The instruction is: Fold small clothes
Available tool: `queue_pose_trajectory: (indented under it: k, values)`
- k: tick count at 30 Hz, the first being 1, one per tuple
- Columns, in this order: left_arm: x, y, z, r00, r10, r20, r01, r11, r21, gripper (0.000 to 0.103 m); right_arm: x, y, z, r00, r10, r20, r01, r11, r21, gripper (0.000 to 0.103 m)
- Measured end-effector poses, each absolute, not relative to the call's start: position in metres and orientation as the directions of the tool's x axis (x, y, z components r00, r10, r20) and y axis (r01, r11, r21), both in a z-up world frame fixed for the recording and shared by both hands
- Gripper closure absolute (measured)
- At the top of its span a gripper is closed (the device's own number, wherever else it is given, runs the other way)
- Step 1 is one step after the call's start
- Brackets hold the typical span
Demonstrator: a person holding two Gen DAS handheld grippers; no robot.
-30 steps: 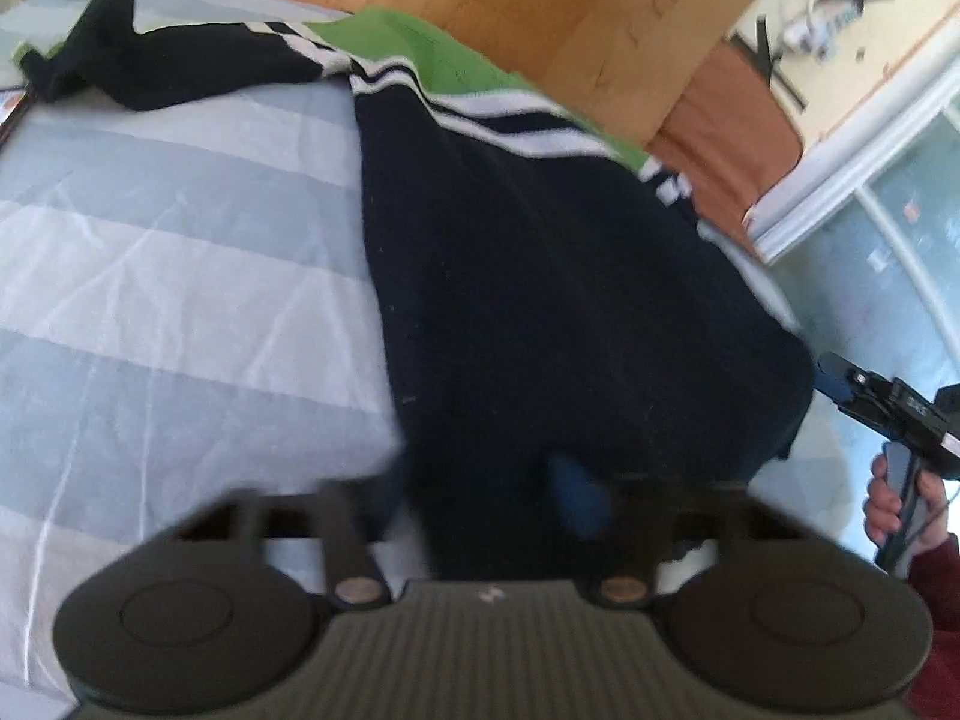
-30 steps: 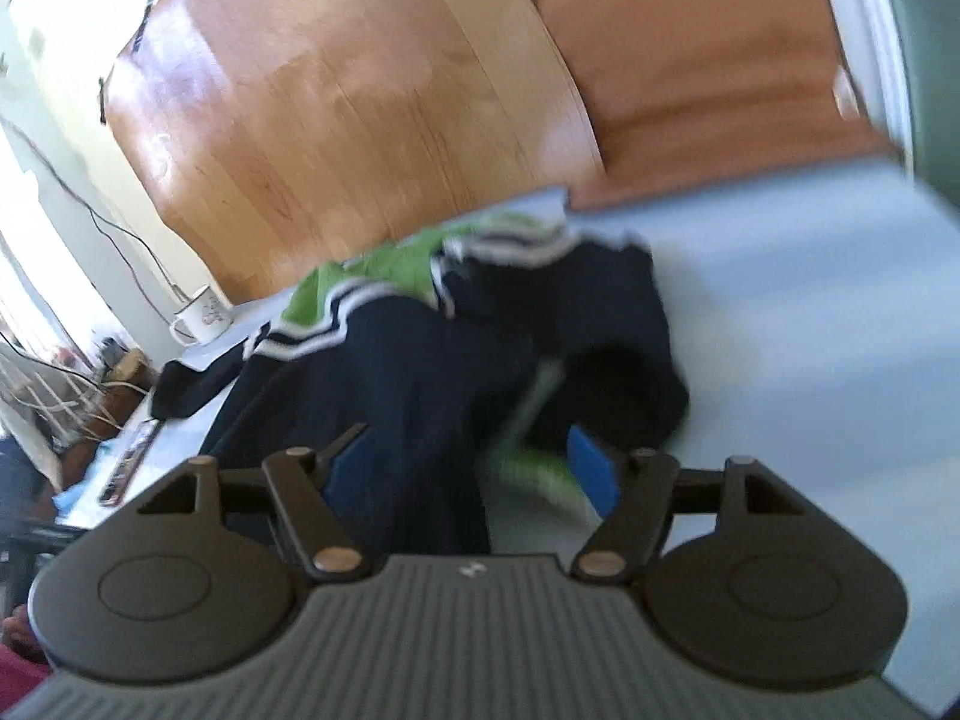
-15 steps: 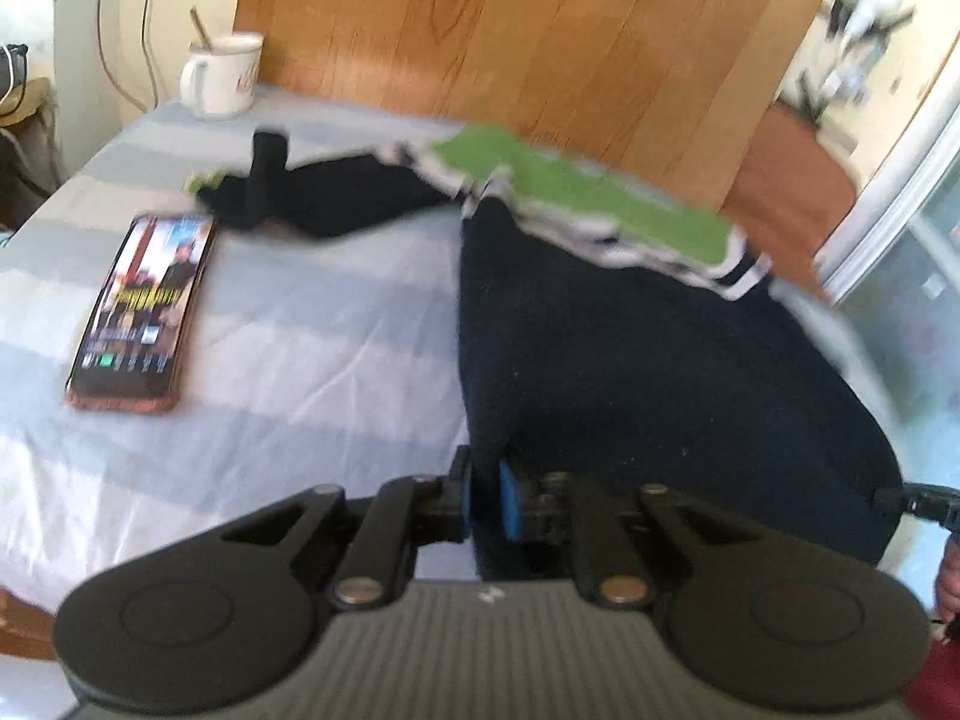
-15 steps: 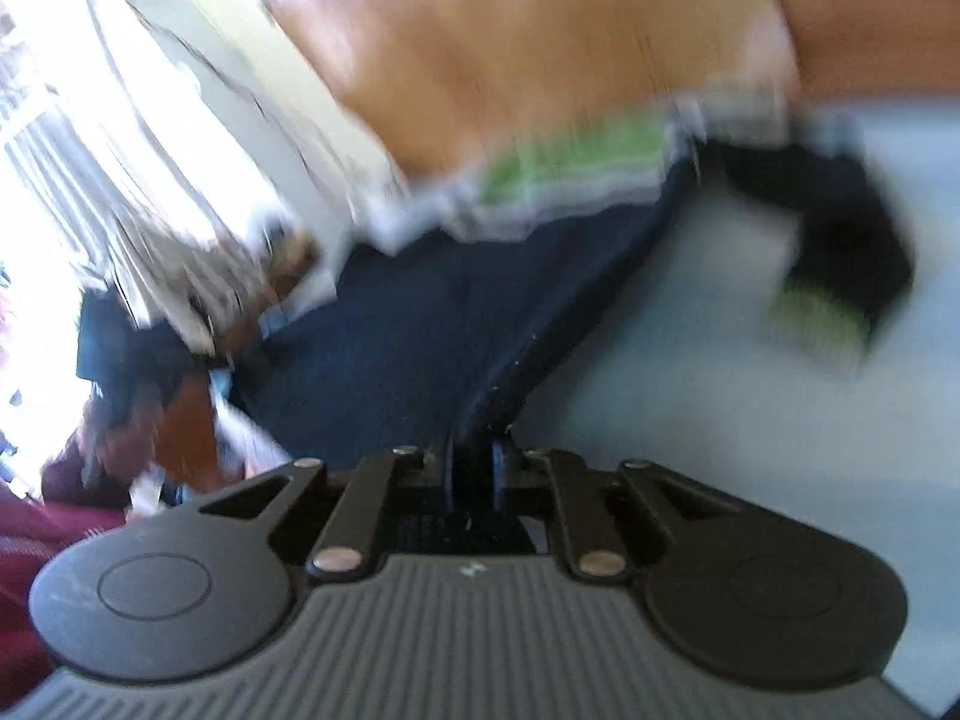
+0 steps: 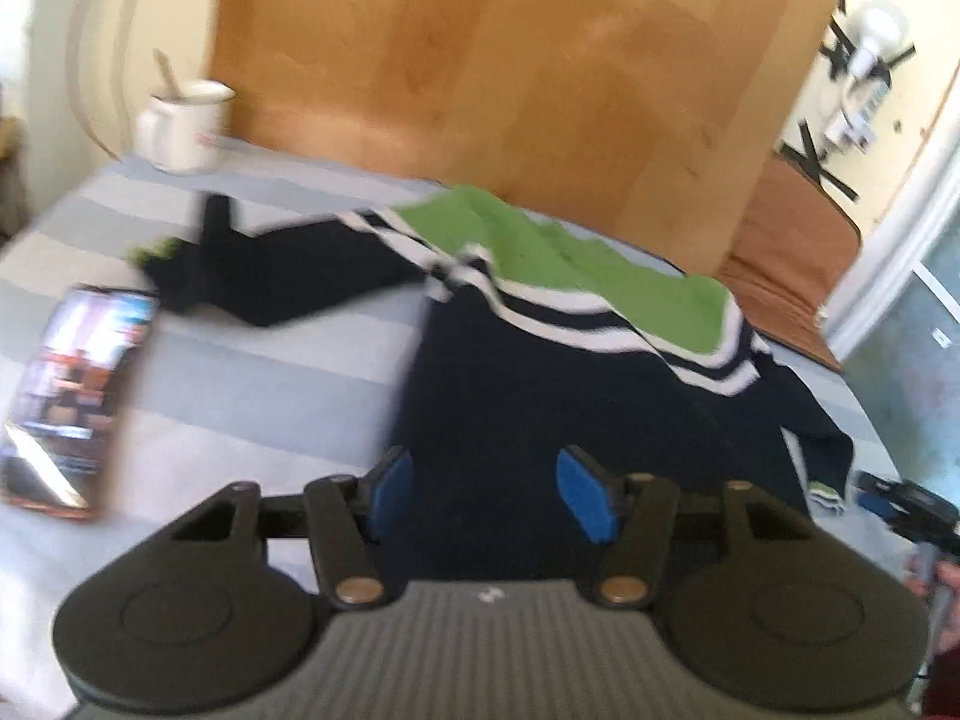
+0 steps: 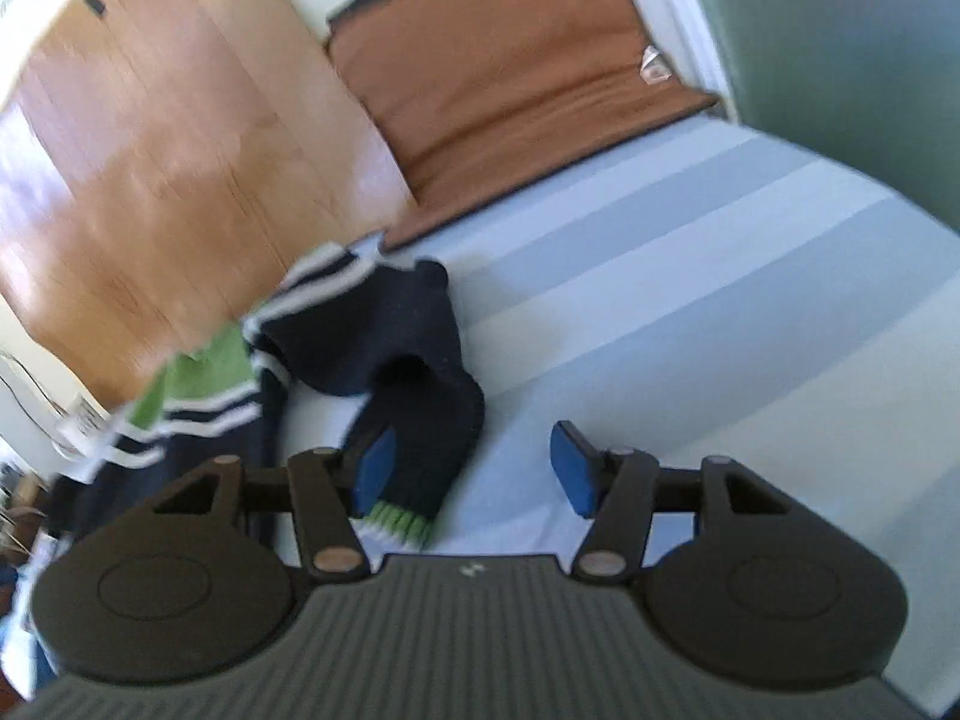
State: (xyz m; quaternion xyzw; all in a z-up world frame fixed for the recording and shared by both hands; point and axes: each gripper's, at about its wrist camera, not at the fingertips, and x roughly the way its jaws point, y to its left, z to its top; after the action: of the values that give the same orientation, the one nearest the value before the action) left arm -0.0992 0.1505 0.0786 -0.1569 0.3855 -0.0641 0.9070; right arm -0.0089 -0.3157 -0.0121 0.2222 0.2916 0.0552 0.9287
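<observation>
On the striped bedsheet (image 6: 690,276) the soft, limp sweater (image 5: 540,420) should bunch easily, so with both my grippers (image 5: 485,495) (image 6: 474,471) spread wide and empty, I'd pinch its sleeve cuff (image 6: 399,523).

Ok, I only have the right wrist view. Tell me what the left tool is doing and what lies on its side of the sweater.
Observer: The left tool is open and holds nothing; the body of the navy knitted sweater with the green yoke lies just ahead of it.
Operator: Describe the second sleeve.
Observer: The second sleeve lies stretched out sideways on the blue striped bedsheet.
Operator: Report anything near its cuff.
Observer: A lit smartphone lies flat close by; blur hides whether they touch.
</observation>
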Motion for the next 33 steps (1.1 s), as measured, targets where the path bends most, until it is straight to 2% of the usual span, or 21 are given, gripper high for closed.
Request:
queue_pose_trajectory:
  k: [1,2,4,5,7,9,10,11,12,15,18,19,21,22,23,24,26,28,30,31,33]
  values:
    - [-0.093,0.143,0.072,0.686,-0.255,-0.682,0.011,0.940,-0.340,0.048,0.000,-0.307,-0.013,0.830,0.222,-0.512,0.006,0.914,0.406,0.043]
    - [-0.086,0.133,0.066,0.674,-0.274,-0.686,0.027,0.937,-0.347,0.048,0.000,-0.303,-0.016,0.832,0.214,-0.512,-0.013,0.930,0.367,0.056]
    - [-0.078,0.116,0.054,0.650,-0.290,-0.703,0.046,0.938,-0.345,0.048,0.020,-0.293,-0.017,0.803,0.230,-0.550,-0.049,0.945,0.323,0.092]
    - [-0.073,0.106,0.047,0.639,-0.288,-0.713,0.055,0.942,-0.331,0.048,0.026,-0.293,-0.014,0.806,0.218,-0.550,-0.052,0.952,0.301,0.092]
    - [-0.069,0.092,0.038,0.626,-0.275,-0.730,0.065,0.951,-0.302,0.048,0.034,-0.302,0.000,0.848,0.099,-0.521,-0.024,0.988,0.150,0.092]
    - [-0.068,0.082,0.028,0.614,-0.269,-0.742,0.077,0.956,-0.282,0.048,0.035,-0.314,0.015,0.902,-0.100,-0.420,0.068,0.994,-0.090,0.092]
    - [-0.069,0.080,0.027,0.621,-0.263,-0.739,0.083,0.959,-0.272,0.044,0.035,-0.313,0.021,0.916,-0.224,-0.332,0.143,0.957,-0.252,0.092]
    - [-0.072,0.076,0.026,0.637,-0.254,-0.728,0.095,0.963,-0.253,0.042,0.037,-0.312,0.021,0.917,-0.306,-0.257,0.192,0.902,-0.386,0.092]
    - [-0.074,0.075,0.026,0.642,-0.250,-0.725,0.104,0.965,-0.240,0.038,0.038,-0.312,0.019,0.913,-0.336,-0.232,0.205,0.868,-0.452,0.092]
    - [-0.077,0.066,0.021,0.664,-0.244,-0.707,0.132,0.969,-0.210,0.023,0.039,-0.315,0.002,0.892,-0.376,-0.250,0.200,0.826,-0.528,0.092]
    - [-0.079,0.054,0.018,0.674,-0.222,-0.704,0.160,0.975,-0.155,0.016,0.037,-0.317,-0.031,0.867,-0.406,-0.290,0.160,0.777,-0.609,0.091]
    - [-0.080,0.051,0.018,0.674,-0.216,-0.707,0.169,0.976,-0.136,0.015,0.037,-0.318,-0.040,0.853,-0.414,-0.319,0.152,0.780,-0.608,0.091]
    - [-0.080,0.051,0.019,0.667,-0.221,-0.712,0.185,0.974,-0.129,0.013,0.027,-0.325,-0.047,0.832,-0.427,-0.355,0.151,0.789,-0.595,0.078]
    - [-0.080,0.052,0.020,0.661,-0.229,-0.714,0.190,0.972,-0.136,0.013,0.025,-0.325,-0.047,0.826,-0.442,-0.351,0.170,0.788,-0.592,0.068]
    - [-0.080,0.055,0.021,0.653,-0.242,-0.718,0.195,0.969,-0.149,0.013,0.019,-0.325,-0.044,0.825,-0.450,-0.341,0.190,0.790,-0.583,0.053]
    - [-0.080,0.058,0.024,0.645,-0.260,-0.719,0.201,0.965,-0.168,0.013,0.012,-0.326,-0.038,0.831,-0.439,-0.341,0.203,0.810,-0.550,0.047]
    - [-0.083,0.066,0.029,0.647,-0.291,-0.705,0.210,0.957,-0.201,0.013,-0.005,-0.329,-0.022,0.850,-0.384,-0.361,0.208,0.874,-0.439,0.045]
    - [-0.086,0.074,0.037,0.672,-0.295,-0.679,0.211,0.955,-0.206,0.013,-0.020,-0.336,-0.008,0.861,-0.292,-0.416,0.196,0.946,-0.258,0.045]
    - [-0.090,0.087,0.046,0.714,-0.269,-0.647,0.188,0.963,-0.194,0.012,-0.034,-0.352,0.002,0.876,-0.122,-0.466,0.163,0.985,0.049,0.045]
    - [-0.090,0.094,0.050,0.730,-0.250,-0.637,0.168,0.968,-0.187,0.011,-0.037,-0.360,0.004,0.876,-0.031,-0.481,0.144,0.969,0.201,0.046]
    - [-0.089,0.114,0.055,0.756,-0.195,-0.625,0.103,0.978,-0.180,0.009,-0.038,-0.365,0.002,0.866,0.087,-0.492,0.132,0.910,0.392,0.046]
